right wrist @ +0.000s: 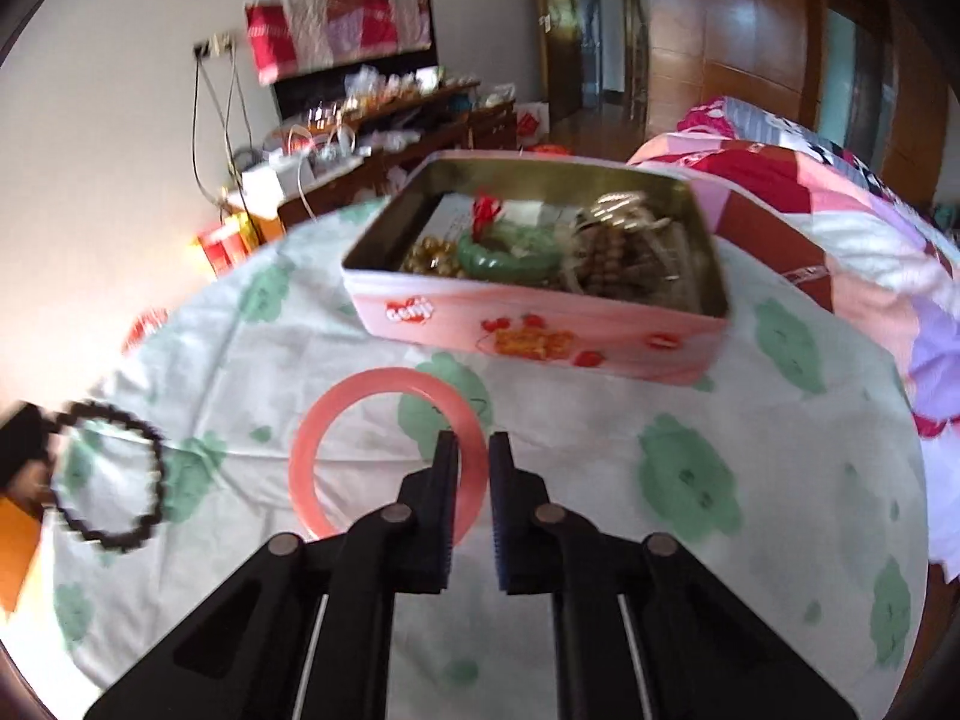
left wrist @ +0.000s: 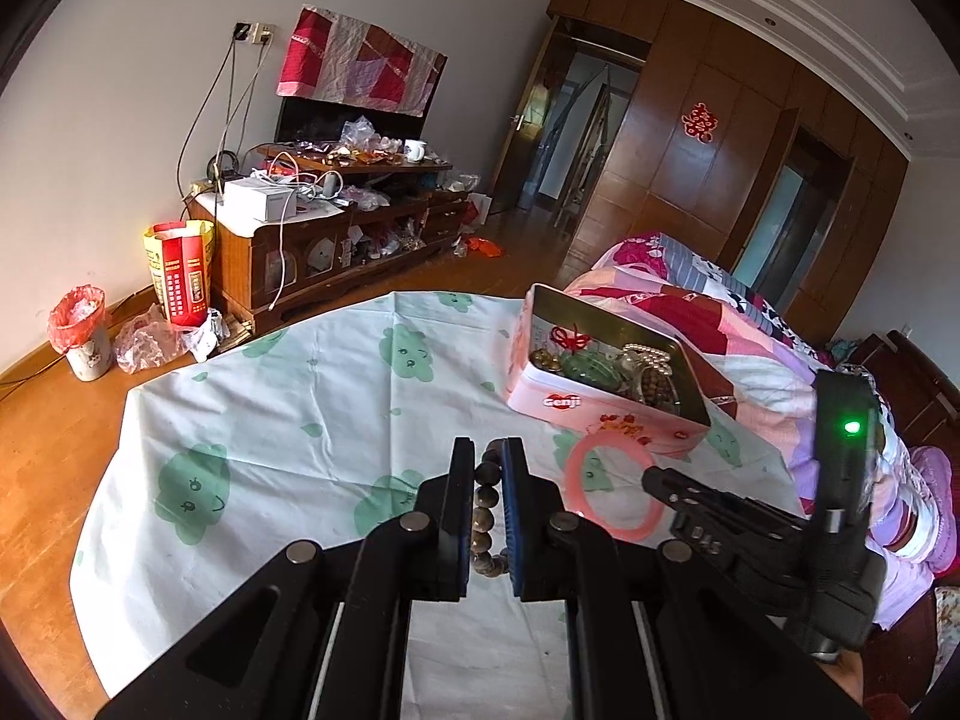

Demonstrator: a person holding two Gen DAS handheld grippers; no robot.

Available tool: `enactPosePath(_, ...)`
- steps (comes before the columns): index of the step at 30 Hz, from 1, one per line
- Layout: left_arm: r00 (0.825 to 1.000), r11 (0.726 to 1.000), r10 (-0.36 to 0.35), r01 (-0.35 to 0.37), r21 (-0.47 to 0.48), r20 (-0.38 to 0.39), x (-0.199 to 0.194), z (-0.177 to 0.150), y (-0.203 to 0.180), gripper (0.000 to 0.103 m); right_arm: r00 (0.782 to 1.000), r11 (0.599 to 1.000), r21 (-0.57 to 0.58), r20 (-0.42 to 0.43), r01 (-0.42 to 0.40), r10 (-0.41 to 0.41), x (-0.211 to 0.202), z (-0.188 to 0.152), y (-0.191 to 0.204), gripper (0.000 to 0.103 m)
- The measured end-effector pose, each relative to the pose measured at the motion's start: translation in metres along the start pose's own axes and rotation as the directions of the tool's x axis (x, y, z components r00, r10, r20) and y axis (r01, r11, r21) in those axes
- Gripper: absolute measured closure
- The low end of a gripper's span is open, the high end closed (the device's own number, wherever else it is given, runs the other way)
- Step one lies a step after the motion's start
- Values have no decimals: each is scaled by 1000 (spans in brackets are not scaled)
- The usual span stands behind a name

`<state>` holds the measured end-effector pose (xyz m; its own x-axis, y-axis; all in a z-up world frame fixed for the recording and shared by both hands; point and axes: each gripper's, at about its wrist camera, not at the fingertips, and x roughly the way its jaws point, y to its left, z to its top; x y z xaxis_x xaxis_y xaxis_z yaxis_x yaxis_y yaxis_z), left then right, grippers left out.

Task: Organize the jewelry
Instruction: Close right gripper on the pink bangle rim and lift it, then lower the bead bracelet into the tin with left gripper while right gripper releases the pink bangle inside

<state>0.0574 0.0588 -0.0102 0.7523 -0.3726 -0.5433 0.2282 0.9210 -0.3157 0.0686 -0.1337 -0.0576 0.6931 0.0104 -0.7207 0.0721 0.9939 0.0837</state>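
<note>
Right wrist view: our right tongs (right wrist: 472, 450) clench the pink bangle (right wrist: 336, 420); left tongs (left wrist: 487, 456) grip the bead bracelet (left wrist: 485, 501). Next, we judge, both go into the tin (right wrist: 540, 324).

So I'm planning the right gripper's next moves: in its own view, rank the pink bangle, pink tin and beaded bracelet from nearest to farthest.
1. Pink bangle, at the right gripper.
2. Beaded bracelet, far left.
3. Pink tin, straight ahead.
</note>
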Motion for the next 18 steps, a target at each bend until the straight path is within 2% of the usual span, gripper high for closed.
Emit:
enactPosePath(6,999,998,-43,43,49,5,-5,0,-20,95,996,997,82,89,-6,-1,-36,8,-11,91)
enactPosePath(9,997,995,-80,78,67,17,-6,10,-31,95,991,994,110,135,1,-16,-50,20,-23,91)
enactPosePath(14,975,975,-216,212,72,58,0,50,-53,95,978,989,147,205,17,-47,-65,50,-43,91)
enactPosePath(16,970,970,-234,229,80,70,12,67,-60,95,970,987,161,233,29,-67,-66,65,-52,91)
enactPosePath(18,972,972,-226,219,90,70,30,82,-69,95,965,984,171,248,44,-87,-61,79,-59,91)
